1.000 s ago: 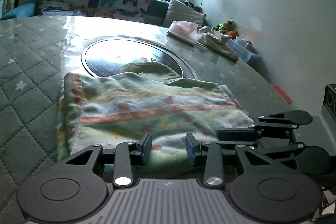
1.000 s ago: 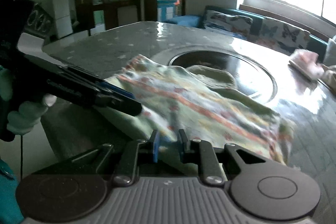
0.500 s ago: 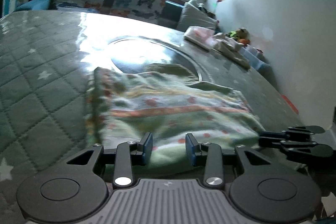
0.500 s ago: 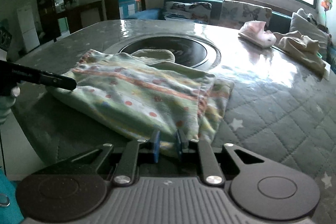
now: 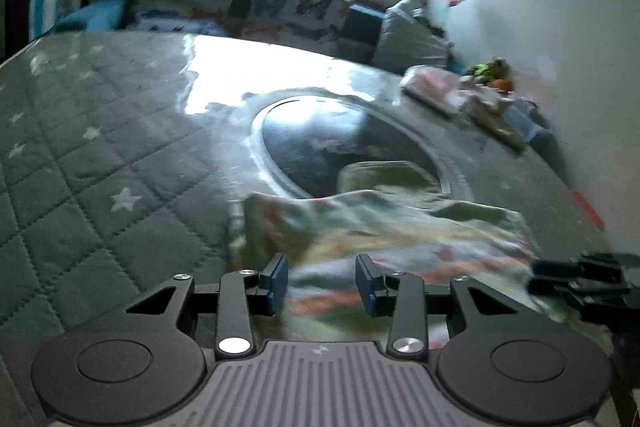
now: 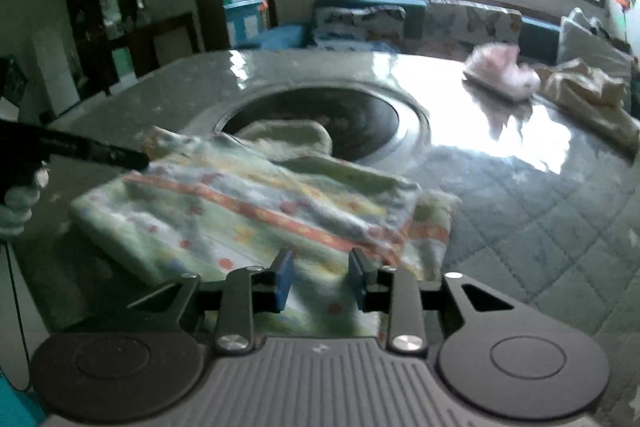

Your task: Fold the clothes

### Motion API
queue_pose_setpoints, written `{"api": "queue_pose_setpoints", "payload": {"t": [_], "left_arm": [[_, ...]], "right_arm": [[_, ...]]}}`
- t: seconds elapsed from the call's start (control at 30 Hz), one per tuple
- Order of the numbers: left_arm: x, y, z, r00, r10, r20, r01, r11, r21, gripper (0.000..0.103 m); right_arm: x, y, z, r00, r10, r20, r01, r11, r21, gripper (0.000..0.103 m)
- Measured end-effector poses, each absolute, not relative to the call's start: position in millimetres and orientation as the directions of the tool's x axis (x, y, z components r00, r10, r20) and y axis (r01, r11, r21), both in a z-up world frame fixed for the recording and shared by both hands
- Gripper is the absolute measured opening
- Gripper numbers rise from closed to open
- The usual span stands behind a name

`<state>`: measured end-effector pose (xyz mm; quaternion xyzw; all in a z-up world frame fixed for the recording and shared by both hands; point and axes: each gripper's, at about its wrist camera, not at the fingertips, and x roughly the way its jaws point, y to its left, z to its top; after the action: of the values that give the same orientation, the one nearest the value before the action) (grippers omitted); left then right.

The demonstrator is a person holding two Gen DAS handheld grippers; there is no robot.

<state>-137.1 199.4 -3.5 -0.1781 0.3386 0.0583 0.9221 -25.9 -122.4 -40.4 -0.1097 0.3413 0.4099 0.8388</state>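
Note:
A pale green garment (image 5: 392,227) with orange stripes and small dots lies folded on the quilted table, its far end over the dark round inset. It also shows in the right wrist view (image 6: 260,203). My left gripper (image 5: 322,281) is open just above the garment's near edge, holding nothing. My right gripper (image 6: 320,277) is open over the opposite near edge, holding nothing. The right gripper's tips show at the right of the left wrist view (image 5: 580,281). The left gripper's fingers (image 6: 100,155) reach in from the left in the right wrist view.
The grey quilted table cover (image 5: 100,155) has a dark round inset (image 6: 320,119) in its middle. A pink folded garment (image 6: 504,75) and a beige one (image 6: 588,95) lie at the far right. A sofa with butterfly cushions (image 5: 248,11) stands behind the table.
My right gripper has opened and let go of the garment's edge, which now lies flat. Both grippers have drawn back and turned a little. The left gripper stays open.

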Motion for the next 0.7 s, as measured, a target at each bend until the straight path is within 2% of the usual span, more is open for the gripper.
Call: {"api": "queue_pose_setpoints", "payload": {"t": [0.3,0.53,0.7], "left_arm": [[-116,206,3,0.77,0.008,-0.637,-0.219,0.943,-0.252,0.043],[-109,211,-4,0.758,0.017,-0.652,-0.235,0.94,-0.248,0.043],[-106,206,1,0.767,0.018,-0.641,-0.221,0.946,-0.237,0.046]], "right_arm": [[5,-101,-26,0.463,0.618,-0.636,-0.763,0.643,0.068,0.036],[39,-78,-44,0.452,0.602,-0.658,-0.748,0.658,0.089,0.035],[33,-76,-35,0.481,0.595,-0.644,-0.743,0.666,0.06,0.035]]}}
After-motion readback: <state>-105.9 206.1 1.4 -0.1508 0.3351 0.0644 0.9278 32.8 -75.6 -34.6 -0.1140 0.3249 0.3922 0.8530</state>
